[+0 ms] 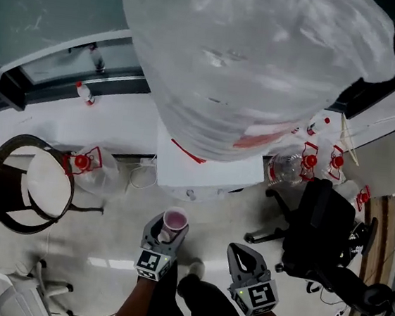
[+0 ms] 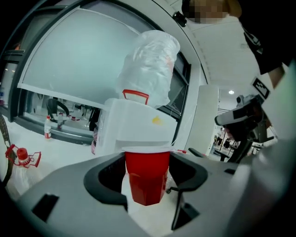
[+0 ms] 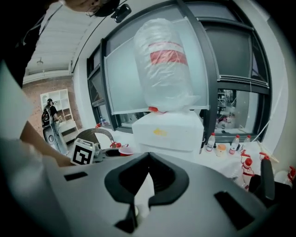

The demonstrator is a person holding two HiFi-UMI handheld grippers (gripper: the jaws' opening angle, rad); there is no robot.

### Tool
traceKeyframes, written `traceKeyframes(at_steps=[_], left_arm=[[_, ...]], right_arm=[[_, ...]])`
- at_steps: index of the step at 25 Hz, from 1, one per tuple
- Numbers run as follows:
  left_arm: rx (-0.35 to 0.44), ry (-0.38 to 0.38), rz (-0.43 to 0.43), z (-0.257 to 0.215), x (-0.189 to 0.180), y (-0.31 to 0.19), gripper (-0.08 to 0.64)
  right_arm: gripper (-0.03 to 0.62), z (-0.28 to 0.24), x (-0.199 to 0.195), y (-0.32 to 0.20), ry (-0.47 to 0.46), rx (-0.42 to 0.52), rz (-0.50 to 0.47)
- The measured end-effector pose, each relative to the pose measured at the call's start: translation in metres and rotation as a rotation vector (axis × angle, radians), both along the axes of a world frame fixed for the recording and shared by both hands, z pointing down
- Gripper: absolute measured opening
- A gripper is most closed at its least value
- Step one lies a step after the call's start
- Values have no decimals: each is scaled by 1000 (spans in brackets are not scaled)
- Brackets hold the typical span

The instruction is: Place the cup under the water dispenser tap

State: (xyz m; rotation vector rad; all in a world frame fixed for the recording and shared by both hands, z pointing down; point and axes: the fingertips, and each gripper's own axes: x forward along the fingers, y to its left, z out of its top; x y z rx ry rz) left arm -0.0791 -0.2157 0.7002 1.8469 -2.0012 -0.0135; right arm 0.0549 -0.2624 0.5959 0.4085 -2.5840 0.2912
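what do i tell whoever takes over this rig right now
Left gripper: shut on the red cup, cup upright.
Right gripper: shut, empty, beside the left.
Dispenser: straight ahead; the cup is in front of it, not in place yet.
Done: cup in hand.
Left: set the cup under the tap (not clear in these views), then let go.

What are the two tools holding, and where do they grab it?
Left tool holds the red cup by its sides, near the top. Right tool holds nothing.
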Motion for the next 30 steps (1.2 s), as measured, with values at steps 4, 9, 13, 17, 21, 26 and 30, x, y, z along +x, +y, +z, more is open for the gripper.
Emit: traceKeyframes(at_steps=[4,9,13,17,21,26,30], left_arm=[[15,-7,-26,32,-23,-12,285],[30,-26,-3,76,-34,-25,285],[34,-54,5,109,-37,-32,285],[36,-84,25,140,-35,-47,285],[34,-101,50,165,-28,-63,285],[37,-113,39,182,-33,-75,285],[43,-136,57,192,-31,-89,285]], right_arm=[[-2,34,-21,14,45,13,-72],[-2,64,-33,40,88,49,-179],[-2,93,-31,45,116,27,-183],[-2,111,-27,41,109,15,-157],[-2,129,-17,39,122,12,-162],[-2,158,-11,39,146,-43,-138],[-2,168,-10,36,137,-58,-117]])
